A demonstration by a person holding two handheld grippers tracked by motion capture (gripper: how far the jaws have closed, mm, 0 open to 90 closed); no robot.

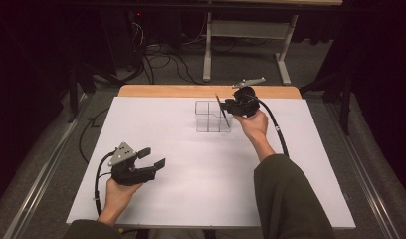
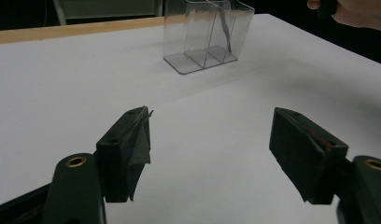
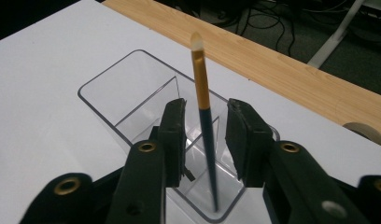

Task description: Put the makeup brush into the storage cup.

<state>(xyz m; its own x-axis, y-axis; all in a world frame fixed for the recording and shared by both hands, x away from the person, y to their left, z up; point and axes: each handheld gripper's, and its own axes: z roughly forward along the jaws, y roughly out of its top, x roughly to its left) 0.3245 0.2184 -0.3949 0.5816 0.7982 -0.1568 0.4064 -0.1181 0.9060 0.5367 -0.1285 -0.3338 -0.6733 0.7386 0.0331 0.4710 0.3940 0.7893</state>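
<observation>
White table [image 1: 191, 164]: one organizer [image 1: 211, 117], one brush [image 3: 205, 116].

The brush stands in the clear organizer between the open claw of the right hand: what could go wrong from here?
1. The brush leans in a narrow compartment of the clear organizer; a pad of the right claw is close on each side, so pulling away crookedly could catch it and tip it out.
2. The organizer looks light; a bump from the claw could slide or topple it.
</observation>
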